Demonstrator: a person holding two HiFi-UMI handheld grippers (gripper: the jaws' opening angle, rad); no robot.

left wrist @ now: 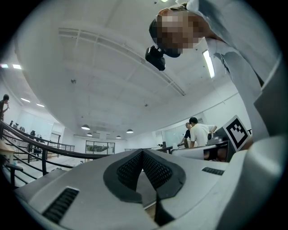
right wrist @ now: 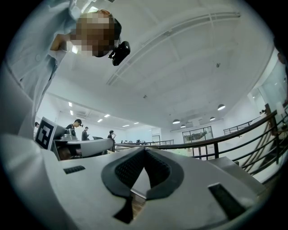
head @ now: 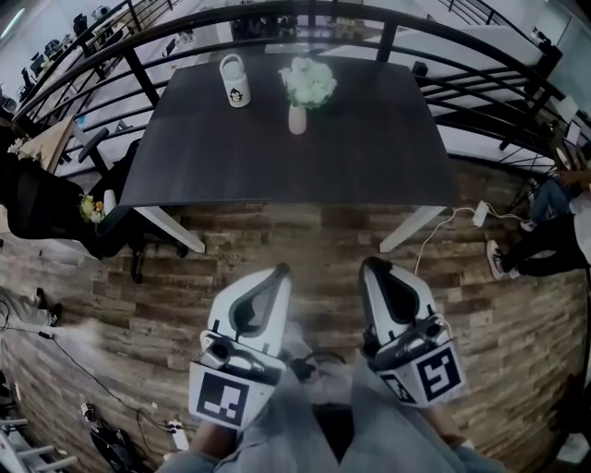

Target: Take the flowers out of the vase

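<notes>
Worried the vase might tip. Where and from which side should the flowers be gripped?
Probably where the bunch narrows just under the white flowers, above the neck of the vase, since the blooms spread wide and soft. Come from the near or right side, because the mug stands to its left.

Wht mug [head: 235, 80] on dk table [head: 369, 157]; railing [head: 138, 69] behind, wood floor [head: 277, 240].

Head view: looks steeply down from standing height, well back from the table [head: 277, 157]. Left and right gripper views: sit close behind own jaws, face slightly upward toward the ceiling [left wrist: 112, 67]. Share the railing [head: 351, 9] with head view.
</notes>
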